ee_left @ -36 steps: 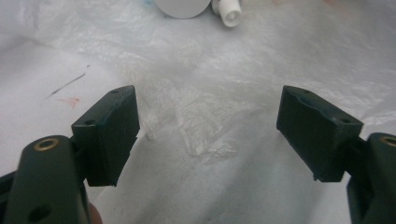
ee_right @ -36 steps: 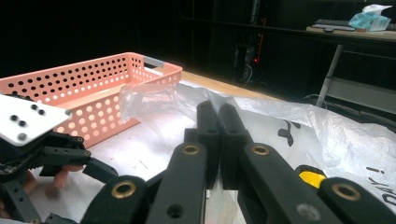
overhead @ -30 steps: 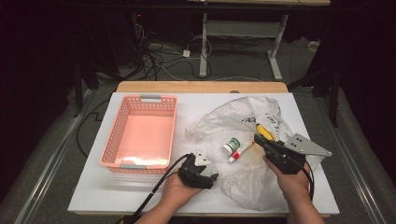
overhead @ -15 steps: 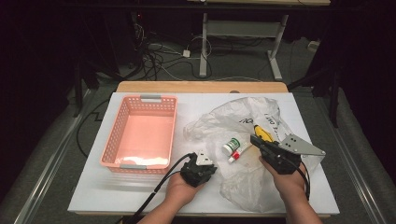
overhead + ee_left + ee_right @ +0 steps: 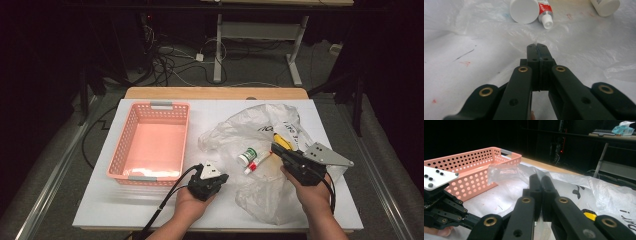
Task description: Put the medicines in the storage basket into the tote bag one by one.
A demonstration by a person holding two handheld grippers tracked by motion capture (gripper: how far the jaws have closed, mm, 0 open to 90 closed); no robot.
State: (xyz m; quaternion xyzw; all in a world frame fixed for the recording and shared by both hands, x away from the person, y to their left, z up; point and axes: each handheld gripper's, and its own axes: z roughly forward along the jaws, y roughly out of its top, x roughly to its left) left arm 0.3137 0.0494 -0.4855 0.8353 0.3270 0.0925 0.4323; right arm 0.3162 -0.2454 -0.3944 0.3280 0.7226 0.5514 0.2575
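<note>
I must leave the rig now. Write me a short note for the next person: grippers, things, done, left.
Left gripper: jaws shut, holding nothing, low over the table by the bag's edge.
Right gripper: jaws shut, pinching the plastic bag film.
White-capped bottle and red-and-white tube lie on the bag; a yellow item sits by the right gripper.
Pink basket holds no items.
Done: nothing moved over.
Left: probably put the items into the basket.

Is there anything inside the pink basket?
No, in the high view the pink basket shows just its bare bottom, while the small bottle and tube lie on the plastic bag.
</note>
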